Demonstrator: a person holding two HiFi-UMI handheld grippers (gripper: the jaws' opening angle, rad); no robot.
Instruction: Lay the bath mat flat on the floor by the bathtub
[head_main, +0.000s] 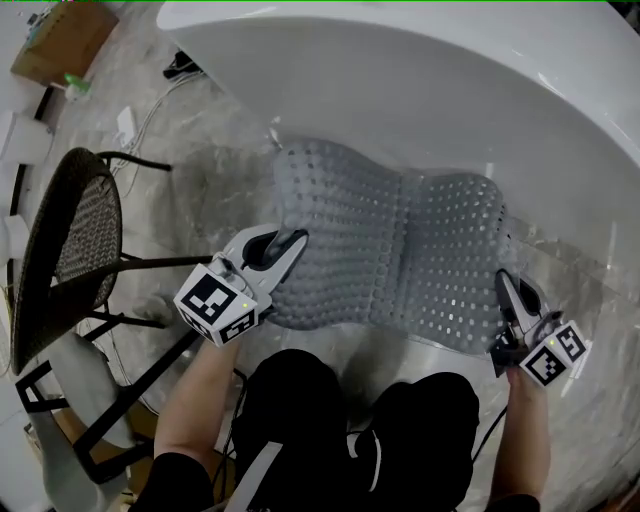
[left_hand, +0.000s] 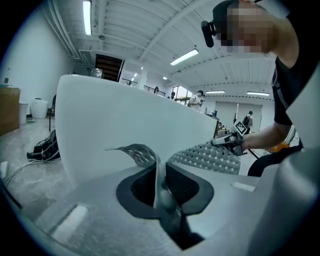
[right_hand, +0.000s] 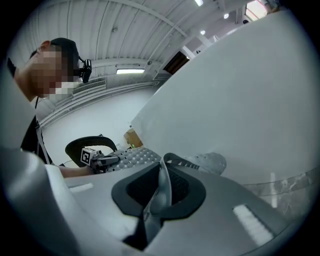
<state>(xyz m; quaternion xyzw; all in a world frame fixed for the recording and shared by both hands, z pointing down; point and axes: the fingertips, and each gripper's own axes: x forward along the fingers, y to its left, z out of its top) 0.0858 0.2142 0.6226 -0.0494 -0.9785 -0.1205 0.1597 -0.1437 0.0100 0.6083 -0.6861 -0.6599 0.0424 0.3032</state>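
Bath mat lies rumpled on the floor against the white bathtub, its near edge clamped by the left hand-held gripper and the right hand-held gripper.

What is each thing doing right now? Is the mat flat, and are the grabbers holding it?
Bath mat: gripped at two edges, buckled down the middle, not flat yet.
Left gripper: fingers shut on the mat's left edge.
Right gripper: fingers shut on the mat's right edge.
Bathtub: standing just behind the mat.
Chair: standing off to the left, apart from the mat.
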